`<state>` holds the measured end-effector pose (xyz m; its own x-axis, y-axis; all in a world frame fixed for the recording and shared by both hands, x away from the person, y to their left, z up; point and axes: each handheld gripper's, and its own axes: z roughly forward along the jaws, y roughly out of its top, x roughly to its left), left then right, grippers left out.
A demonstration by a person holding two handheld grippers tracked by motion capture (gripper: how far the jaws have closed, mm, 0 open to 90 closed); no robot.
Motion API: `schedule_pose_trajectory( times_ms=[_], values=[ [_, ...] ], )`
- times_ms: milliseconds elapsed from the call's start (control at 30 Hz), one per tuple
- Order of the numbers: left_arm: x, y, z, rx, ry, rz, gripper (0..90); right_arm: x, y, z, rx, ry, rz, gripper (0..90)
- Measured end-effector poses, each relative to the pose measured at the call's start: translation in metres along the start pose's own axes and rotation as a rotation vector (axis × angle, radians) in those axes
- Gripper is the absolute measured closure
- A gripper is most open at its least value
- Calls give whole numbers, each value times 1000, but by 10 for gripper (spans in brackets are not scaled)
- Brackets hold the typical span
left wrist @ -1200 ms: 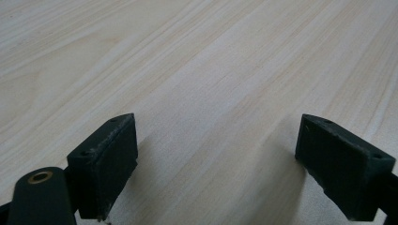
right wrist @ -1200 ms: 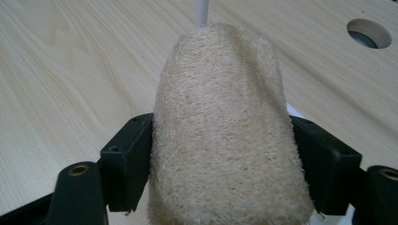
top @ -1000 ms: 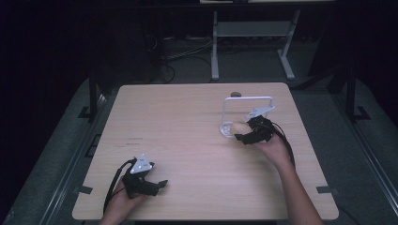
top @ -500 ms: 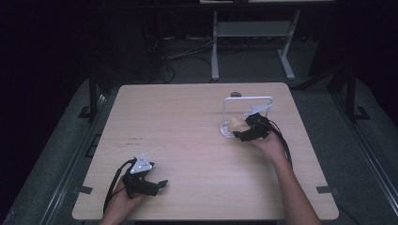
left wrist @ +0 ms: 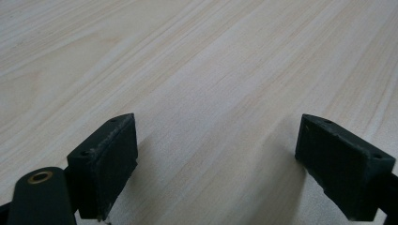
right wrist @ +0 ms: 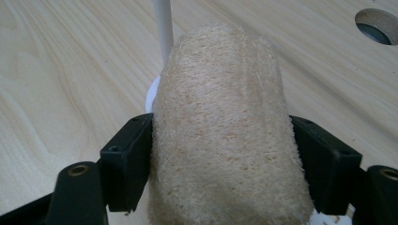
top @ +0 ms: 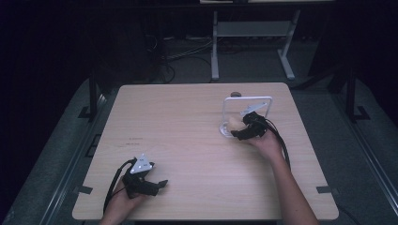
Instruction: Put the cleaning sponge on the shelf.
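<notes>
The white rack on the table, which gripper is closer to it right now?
Right. The right gripper is at the foot of the white rack, shut on a loofah. The left gripper sits open, apart, at the table's near left edge.

Dark room; grey floor [top: 61,154], white metal stand [top: 248,33] (cables nearby).

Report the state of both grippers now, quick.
Left gripper: open, nothing between its jaws, low over the bare table.
Right gripper: shut on the loofah sponge, beside the white stand.
</notes>
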<state>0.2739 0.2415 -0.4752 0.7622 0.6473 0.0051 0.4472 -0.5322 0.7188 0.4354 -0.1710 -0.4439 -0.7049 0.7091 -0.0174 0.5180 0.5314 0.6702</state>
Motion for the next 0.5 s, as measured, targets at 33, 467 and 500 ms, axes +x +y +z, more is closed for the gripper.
schedule_pose_trajectory(
  times_ms=[33, 467, 500],
  values=[
    [0, 0, 0, 0, 0, 0, 127, 0, 0, 1, 0, 0, 0, 265],
    [0, 0, 0, -1, 0, -1, 127, 0, 2, 6, 8, 13, -3, 263],
    [0, 0, 0, 0, 0, -1, 127, 0, 2, 6, 12, 13, -10, 263]
  ],
)
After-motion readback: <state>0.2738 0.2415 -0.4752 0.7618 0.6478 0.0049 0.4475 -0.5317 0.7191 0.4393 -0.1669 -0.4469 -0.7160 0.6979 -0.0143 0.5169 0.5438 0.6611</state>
